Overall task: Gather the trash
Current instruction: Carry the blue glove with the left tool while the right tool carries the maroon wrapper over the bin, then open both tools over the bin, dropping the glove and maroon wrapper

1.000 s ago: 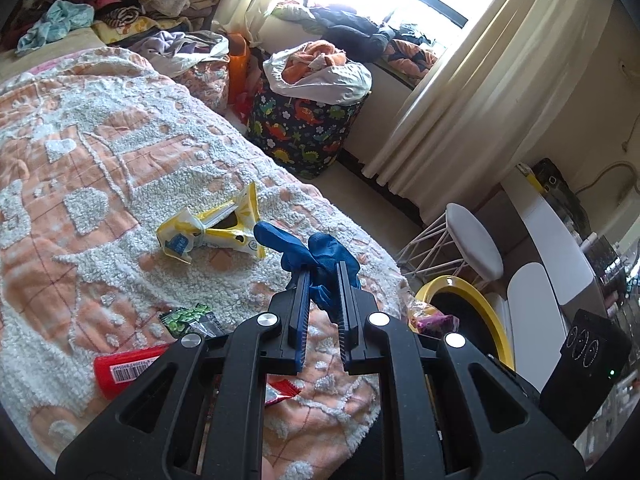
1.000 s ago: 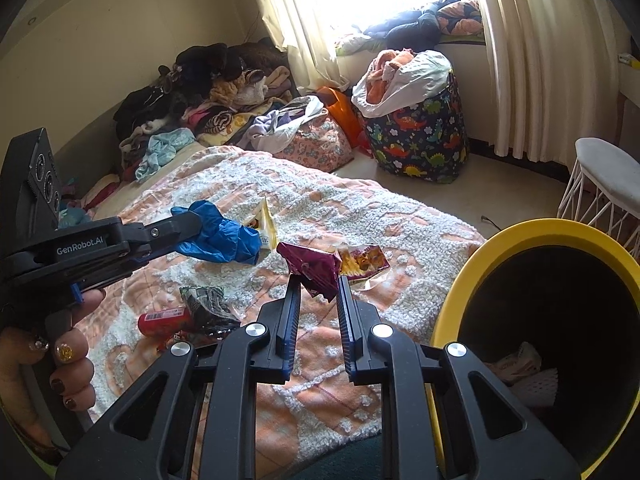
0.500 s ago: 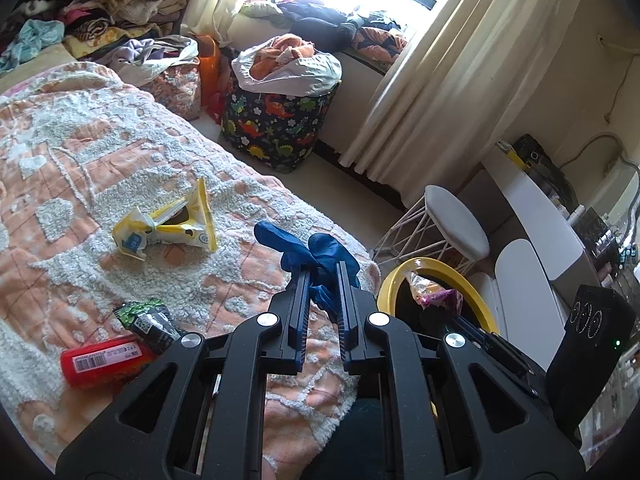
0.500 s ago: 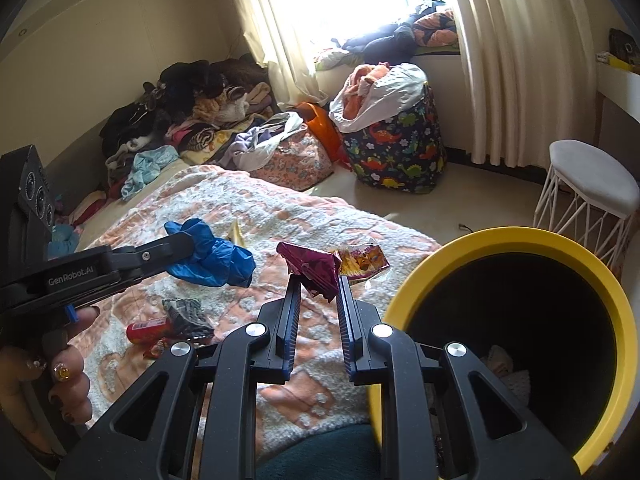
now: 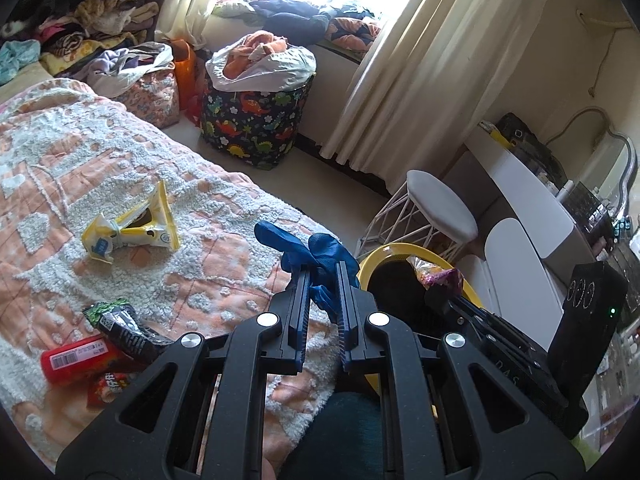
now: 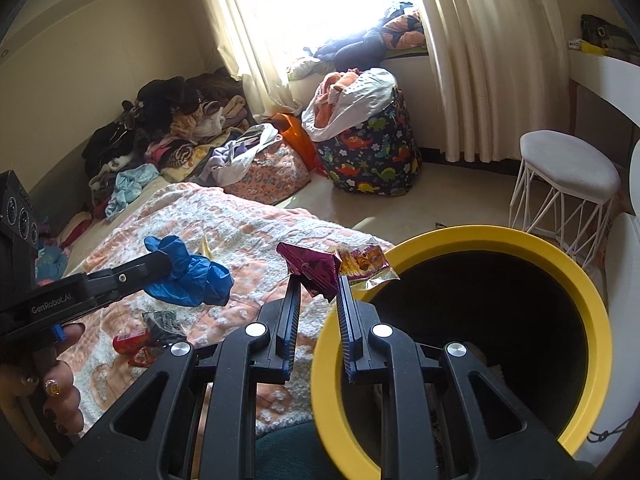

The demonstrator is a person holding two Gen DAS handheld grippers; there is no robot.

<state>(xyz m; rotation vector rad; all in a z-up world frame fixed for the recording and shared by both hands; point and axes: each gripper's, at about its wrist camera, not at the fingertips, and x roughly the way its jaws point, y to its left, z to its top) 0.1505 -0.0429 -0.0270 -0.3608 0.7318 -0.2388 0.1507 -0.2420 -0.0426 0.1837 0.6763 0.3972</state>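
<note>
Now that both loads have swung right off the bed (image 5: 168,168) toward the yellow bin (image 6: 460,240), the right tongs (image 6: 316,280) pinch a purple snack wrapper (image 6: 310,266) near its rim, seemingly ready to drop, while the left tongs (image 5: 320,276) clamp a blue glove (image 5: 316,252).

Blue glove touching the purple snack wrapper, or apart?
Apart. The right wrist view shows bedspread between the blue glove in the left gripper and the purple snack wrapper in the right gripper.

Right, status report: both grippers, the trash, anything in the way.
Left gripper shut on blue glove, over bed edge. Right gripper shut on purple snack wrapper, at yellow bin rim. Bin mouth unobstructed.
</note>
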